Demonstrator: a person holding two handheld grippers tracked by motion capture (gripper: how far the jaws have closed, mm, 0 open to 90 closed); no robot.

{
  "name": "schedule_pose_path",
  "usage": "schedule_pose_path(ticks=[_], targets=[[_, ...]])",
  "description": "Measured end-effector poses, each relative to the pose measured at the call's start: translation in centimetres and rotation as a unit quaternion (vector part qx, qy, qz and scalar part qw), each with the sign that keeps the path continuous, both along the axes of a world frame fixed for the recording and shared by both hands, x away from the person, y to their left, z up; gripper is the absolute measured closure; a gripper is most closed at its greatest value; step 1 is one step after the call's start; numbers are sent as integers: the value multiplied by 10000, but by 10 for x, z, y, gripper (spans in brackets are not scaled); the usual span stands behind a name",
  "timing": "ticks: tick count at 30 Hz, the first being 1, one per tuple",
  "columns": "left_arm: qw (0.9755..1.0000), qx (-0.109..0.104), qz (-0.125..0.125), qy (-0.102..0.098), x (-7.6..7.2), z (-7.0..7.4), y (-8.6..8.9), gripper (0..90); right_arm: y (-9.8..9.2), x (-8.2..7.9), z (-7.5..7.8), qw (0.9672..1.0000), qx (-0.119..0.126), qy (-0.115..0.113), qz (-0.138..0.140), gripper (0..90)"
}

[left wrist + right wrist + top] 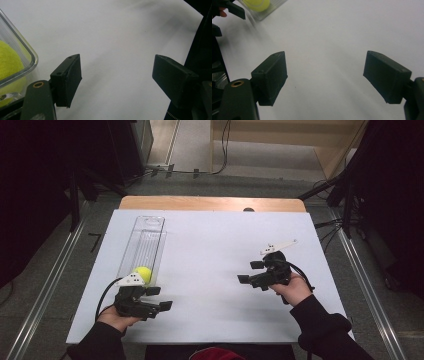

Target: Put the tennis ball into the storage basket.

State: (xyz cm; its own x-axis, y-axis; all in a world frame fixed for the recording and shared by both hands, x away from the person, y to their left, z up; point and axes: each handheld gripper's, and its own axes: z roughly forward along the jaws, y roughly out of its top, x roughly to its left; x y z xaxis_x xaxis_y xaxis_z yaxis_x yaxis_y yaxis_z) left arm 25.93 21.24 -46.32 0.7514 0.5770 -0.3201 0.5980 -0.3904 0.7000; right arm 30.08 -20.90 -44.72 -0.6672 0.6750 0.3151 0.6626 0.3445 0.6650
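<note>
Now, your left gripper (159, 298) sits at near end of clear tray (150, 227), jaws spread, nothing between them. Tray long and narrow, lying lengthwise on left part of white board (220, 240). Inside tray: one yellow-green ball (143, 273), at end nearest you, just beside your left gripper. Rest of tray looks bare. Your right gripper (249, 272) hovers well apart on right part of board, jaws parted, holding nothing, aimed leftward toward tray. Your right gripper view catches ball (258, 4) in tray corner, top left.

We found no readable text, label, brand, number or sign on anything in any of the views
</note>
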Motion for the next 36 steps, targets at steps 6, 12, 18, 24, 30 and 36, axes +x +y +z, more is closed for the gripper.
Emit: schedule_pose_path(ticks=[6, 12, 18, 24, 30, 36], targets=[[10000, 13, -3, 16, 0, 0, -1, 244, -8, -5, -7, 9999, -91, 34, -65, 171], [10000, 22, 7, 30, 0, -1, -1, 244, -15, -11, -10, 9998, -117, 62, -132, 171], [10000, 22, 5, 35, 0, -1, -1, 244, -24, -18, -11, 9997, -108, 43, -234, 170], [10000, 25, 19, 25, 0, -1, -1, 244, -33, -24, -14, 9994, -92, 90, -311, 170], [10000, 31, 27, 27, 0, -1, -1, 244, -39, -30, -17, 9993, -84, 72, -367, 170], [10000, 57, 42, 28, 1, -1, 0, 244, -43, -35, -19, 9991, -134, 90, -399, 170]])
